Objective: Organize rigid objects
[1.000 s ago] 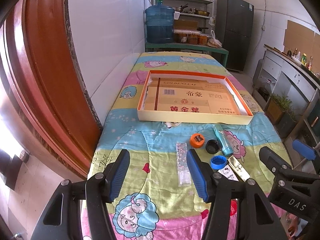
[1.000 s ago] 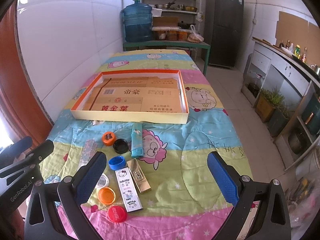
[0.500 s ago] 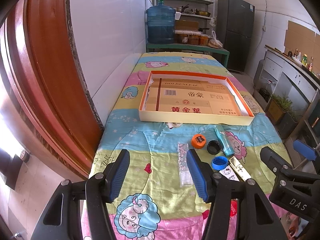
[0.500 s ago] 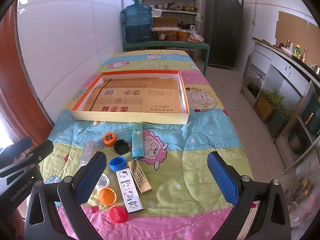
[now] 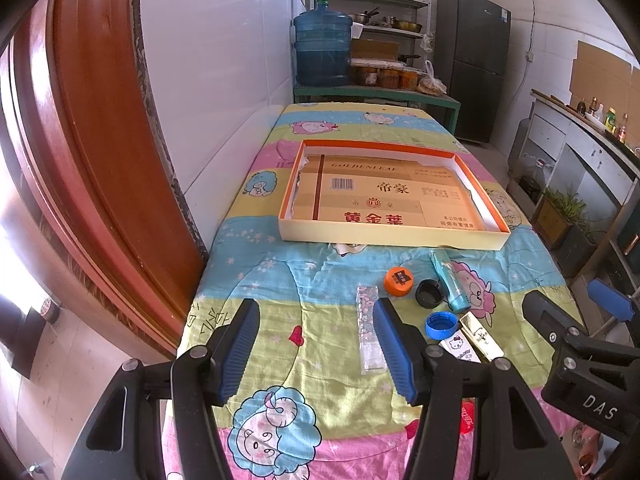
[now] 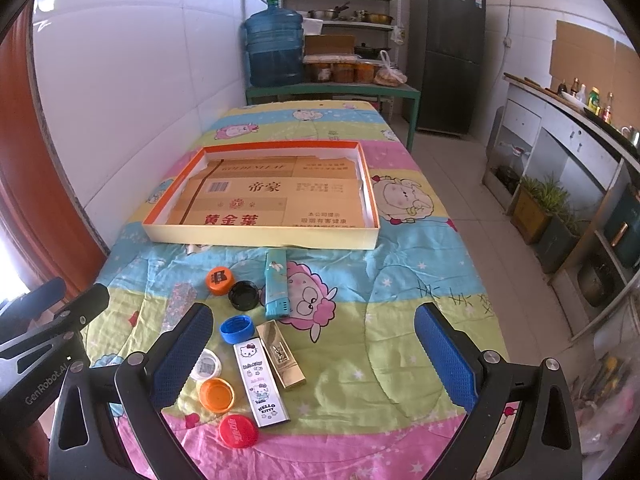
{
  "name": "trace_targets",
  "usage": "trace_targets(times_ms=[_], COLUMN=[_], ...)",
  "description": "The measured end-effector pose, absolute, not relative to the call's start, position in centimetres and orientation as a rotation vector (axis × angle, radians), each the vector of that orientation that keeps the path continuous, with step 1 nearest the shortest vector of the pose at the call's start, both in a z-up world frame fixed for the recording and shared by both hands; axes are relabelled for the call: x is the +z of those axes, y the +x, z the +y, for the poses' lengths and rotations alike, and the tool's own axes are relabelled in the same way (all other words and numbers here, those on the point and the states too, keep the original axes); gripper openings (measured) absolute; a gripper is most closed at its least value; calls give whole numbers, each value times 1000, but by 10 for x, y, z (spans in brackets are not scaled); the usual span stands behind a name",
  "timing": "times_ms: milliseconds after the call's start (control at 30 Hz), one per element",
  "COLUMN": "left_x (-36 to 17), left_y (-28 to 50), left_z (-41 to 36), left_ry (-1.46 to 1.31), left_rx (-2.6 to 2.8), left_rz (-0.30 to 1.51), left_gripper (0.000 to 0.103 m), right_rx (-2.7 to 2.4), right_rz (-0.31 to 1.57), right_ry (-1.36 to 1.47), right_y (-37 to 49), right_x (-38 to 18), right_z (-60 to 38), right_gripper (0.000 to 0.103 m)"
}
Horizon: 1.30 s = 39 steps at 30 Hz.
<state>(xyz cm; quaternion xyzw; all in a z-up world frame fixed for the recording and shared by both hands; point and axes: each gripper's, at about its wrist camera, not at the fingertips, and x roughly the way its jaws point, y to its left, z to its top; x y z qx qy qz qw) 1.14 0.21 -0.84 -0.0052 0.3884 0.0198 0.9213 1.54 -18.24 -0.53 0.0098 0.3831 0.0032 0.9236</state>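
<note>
Both tools are being held open and empty over the tabletop: left tool (image 5: 316,344), right tool (image 6: 316,354). Small items, e.g. the clear strip (image 5: 369,328) and caps (image 6: 221,280), are lying loose near the empty tray (image 6: 260,237). The strip is probably being lined up first; it is best gripped across its narrow width.

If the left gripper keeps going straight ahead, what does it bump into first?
Probably the quilt itself: the open left gripper points at bare cloth. The clear strip sits just beside its right finger. Depth is hard to judge.
</note>
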Motion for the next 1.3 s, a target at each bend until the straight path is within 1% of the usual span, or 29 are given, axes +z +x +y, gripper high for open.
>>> trace_targets(times_ms=[800, 1067, 1200, 1300], left_x=[-15, -25, -41, -53], left_y=[9, 12, 15, 22], left_z=[2, 0, -5, -10], left_ry=[-8, -25, -24, -33], left_rx=[47, 22, -9, -35], left_rz=[807, 836, 873, 908], left_gripper=[59, 59, 59, 53], right_rx=[2, -9, 1, 9], right_rz=[788, 801, 822, 848], right_ry=[20, 48, 50, 59], right_y=[15, 11, 8, 10], right_x=[-6, -19, -32, -44], right_z=[-185, -201, -204, -207], right_gripper=[101, 101, 101, 101])
